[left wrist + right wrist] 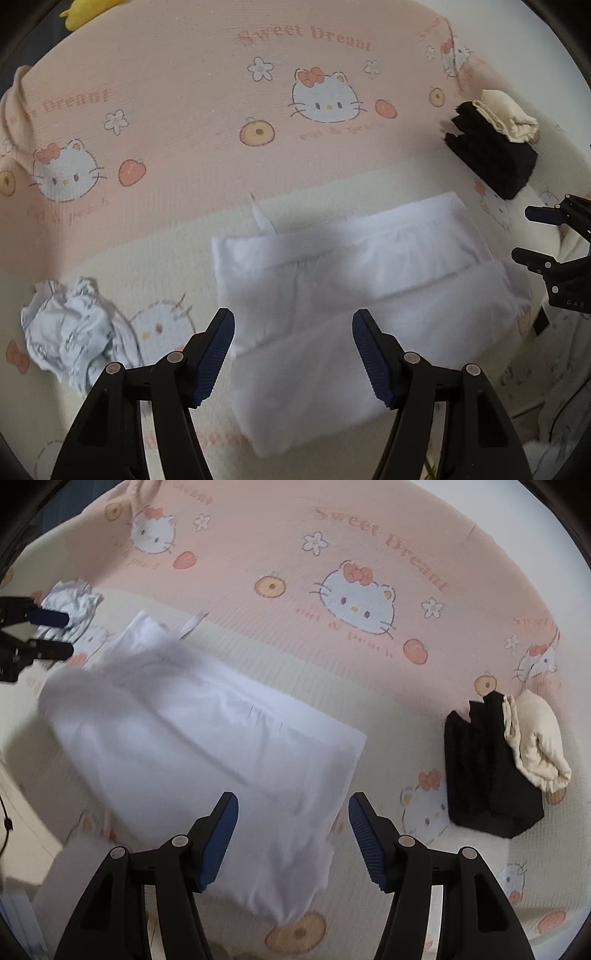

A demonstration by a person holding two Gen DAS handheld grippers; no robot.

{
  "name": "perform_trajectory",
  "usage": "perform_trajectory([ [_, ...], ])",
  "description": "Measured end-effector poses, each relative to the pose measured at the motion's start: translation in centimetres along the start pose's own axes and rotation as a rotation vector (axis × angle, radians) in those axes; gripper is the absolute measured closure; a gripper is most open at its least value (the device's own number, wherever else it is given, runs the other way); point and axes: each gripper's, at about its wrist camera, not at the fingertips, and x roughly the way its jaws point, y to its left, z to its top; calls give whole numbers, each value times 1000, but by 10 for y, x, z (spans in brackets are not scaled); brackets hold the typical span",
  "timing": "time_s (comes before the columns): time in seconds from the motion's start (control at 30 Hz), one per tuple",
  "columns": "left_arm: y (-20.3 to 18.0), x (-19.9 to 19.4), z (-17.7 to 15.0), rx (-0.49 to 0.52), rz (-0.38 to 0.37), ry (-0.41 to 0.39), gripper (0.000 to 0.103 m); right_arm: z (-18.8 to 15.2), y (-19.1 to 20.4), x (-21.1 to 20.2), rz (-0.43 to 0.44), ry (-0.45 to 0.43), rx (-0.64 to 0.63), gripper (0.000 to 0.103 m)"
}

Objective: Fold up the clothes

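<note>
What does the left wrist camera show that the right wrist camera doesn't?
Only the left wrist view shows a yellow object at the top edge, and the right claw from the side, open. Only the right wrist view shows the left claw from the side, open. Both share the white garment partly folded on the pink cartoon blanket, the crumpled light-blue cloth, and the black and cream pile.
</note>
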Motion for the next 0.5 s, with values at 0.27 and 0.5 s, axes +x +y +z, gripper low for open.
perform_trajectory([
  [0.27,-11,34,47,42,65,5,39,46,-30,44,108,-5,109,41],
  [0.5,-43,78,91,139,103,15,39,80,-47,96,270,4,208,41],
])
